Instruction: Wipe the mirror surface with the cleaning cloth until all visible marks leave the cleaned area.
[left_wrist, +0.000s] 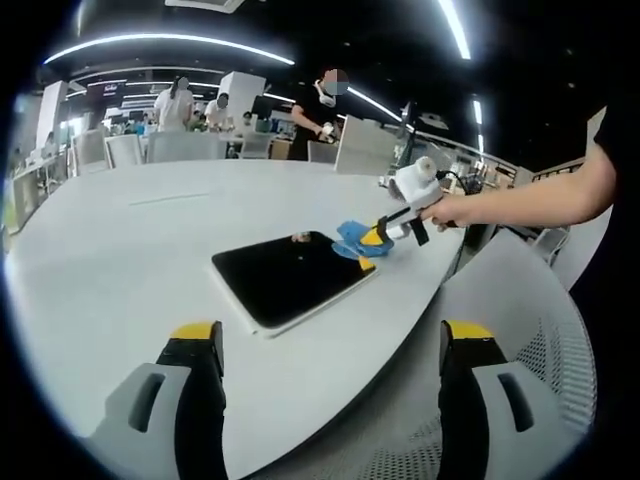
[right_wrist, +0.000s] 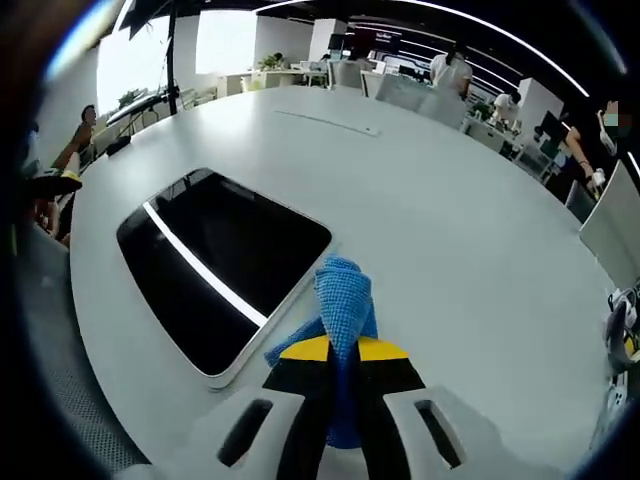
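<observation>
Now the mirror (left_wrist: 292, 275), a flat dark rectangle with rounded corners and a pale rim, lies on the big white table (left_wrist: 120, 250). In the left gripper view it is near the table's edge, well ahead of the left gripper (left_wrist: 330, 345). That gripper's two jaws, black with yellow tips, stand wide apart with nothing between them, and they are above the table edge, not touching the mirror.

At the far right corner of the mirror in the same view is the right gripper (left_wrist: 372, 240), held by a person's hand (left_wrist: 450, 210) on an outstretched arm. Its yellow-tipped jaws are closed on the blue cleaning cloth (left_wrist: 352, 240), and the cloth touches the mirror's corner or lies just beside it; which one I cannot tell from here.

In the right gripper view the right gripper (right_wrist: 343, 350) has its jaws pressed together around the blue cleaning cloth (right_wrist: 343, 300), which rises between the yellow tips and folds forward. The cloth is just beside the mirror (right_wrist: 215, 265), at its near right edge. The mirror's surface reflects a bright ceiling light as a white line. Marks on it are too small to see.

Beyond the table stand white chairs (left_wrist: 365, 148), and some people (left_wrist: 175, 103) are in the background.
</observation>
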